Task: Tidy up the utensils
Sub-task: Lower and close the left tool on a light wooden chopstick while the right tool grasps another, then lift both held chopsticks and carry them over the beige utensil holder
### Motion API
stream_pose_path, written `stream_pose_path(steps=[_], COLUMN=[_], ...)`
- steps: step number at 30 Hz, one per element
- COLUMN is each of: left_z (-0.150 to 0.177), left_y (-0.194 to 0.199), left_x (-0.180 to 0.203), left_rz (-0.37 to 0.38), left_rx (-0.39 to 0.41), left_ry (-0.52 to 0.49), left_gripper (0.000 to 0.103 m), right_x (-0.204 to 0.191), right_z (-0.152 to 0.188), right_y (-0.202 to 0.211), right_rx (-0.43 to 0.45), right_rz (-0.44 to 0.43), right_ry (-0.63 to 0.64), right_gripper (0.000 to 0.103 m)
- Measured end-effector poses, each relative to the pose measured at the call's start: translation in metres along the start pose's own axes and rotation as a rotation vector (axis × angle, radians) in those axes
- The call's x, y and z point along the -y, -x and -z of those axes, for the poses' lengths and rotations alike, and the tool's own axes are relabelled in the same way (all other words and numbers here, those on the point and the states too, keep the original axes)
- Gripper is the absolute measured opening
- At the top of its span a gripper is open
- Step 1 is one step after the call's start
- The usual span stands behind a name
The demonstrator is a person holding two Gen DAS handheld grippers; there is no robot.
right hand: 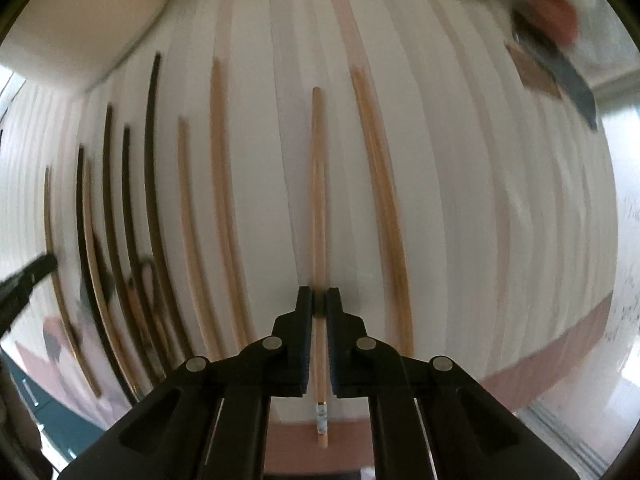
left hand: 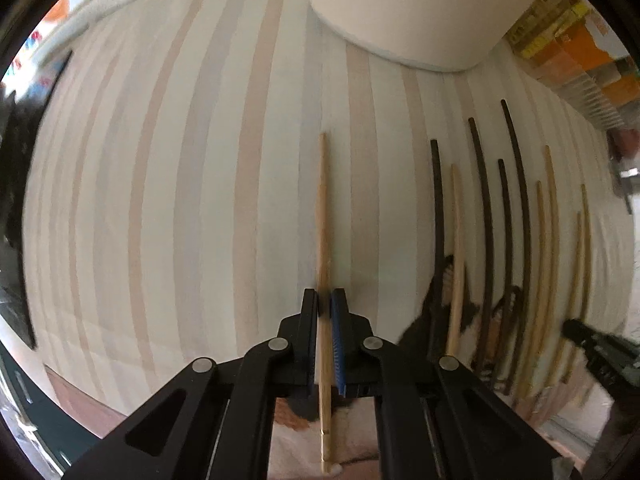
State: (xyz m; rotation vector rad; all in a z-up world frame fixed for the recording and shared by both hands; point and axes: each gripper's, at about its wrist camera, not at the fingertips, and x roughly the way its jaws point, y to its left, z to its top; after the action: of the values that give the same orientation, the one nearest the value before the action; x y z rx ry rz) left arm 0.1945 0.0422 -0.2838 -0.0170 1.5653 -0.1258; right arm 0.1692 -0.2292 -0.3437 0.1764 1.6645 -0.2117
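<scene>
My left gripper point(left hand: 325, 300) is shut on a light wooden chopstick point(left hand: 323, 216) that points forward above the striped cloth point(left hand: 180, 200). My right gripper point(right hand: 319, 298) is shut on another light wooden chopstick point(right hand: 318, 184) with a patterned band near its butt end. Several dark chopsticks point(left hand: 484, 208) and light chopsticks point(left hand: 550, 232) lie in a row on the cloth to the right in the left wrist view. The same row shows to the left in the right wrist view, dark chopsticks point(right hand: 150, 168) and light ones point(right hand: 220, 184). A pair of light chopsticks point(right hand: 380, 200) lies just right of my right gripper.
A large white cylindrical container point(left hand: 408, 12) stands at the far end of the cloth; it also shows in the right wrist view point(right hand: 80, 20). The other gripper's black tip shows at the edge of each view point(left hand: 592, 344) point(right hand: 28, 276). Colourful boxes point(left hand: 572, 40) stand far right.
</scene>
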Motion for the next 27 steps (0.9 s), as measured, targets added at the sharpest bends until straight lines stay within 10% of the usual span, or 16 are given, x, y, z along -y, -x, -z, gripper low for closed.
stream_pose_path(steps=[9,19,27], left_z=[0.021,0.042,0.081], left_y=[0.003,0.006,0.051], left_x=[-0.014,0.007,-0.012], left_rz=[0.007,-0.076,-0.141], left_rx=[-0.041,-0.008,0.086], left_ry=[-0.054,-0.079,-0.122], left_gripper=[0.02,0.004,0.004], right_x=[0.012,-0.037,-0.023], right_z=[-0.004,-0.03,-0.021], right_y=[-0.013,-0.012,-0.009], right_rx=[-0.034,-0.063,-0.02], right_rz=[0.003,0.111,0.038], right_ry=[-0.01,0.105,0.045], right_gripper=[0.008,0.01,0.007])
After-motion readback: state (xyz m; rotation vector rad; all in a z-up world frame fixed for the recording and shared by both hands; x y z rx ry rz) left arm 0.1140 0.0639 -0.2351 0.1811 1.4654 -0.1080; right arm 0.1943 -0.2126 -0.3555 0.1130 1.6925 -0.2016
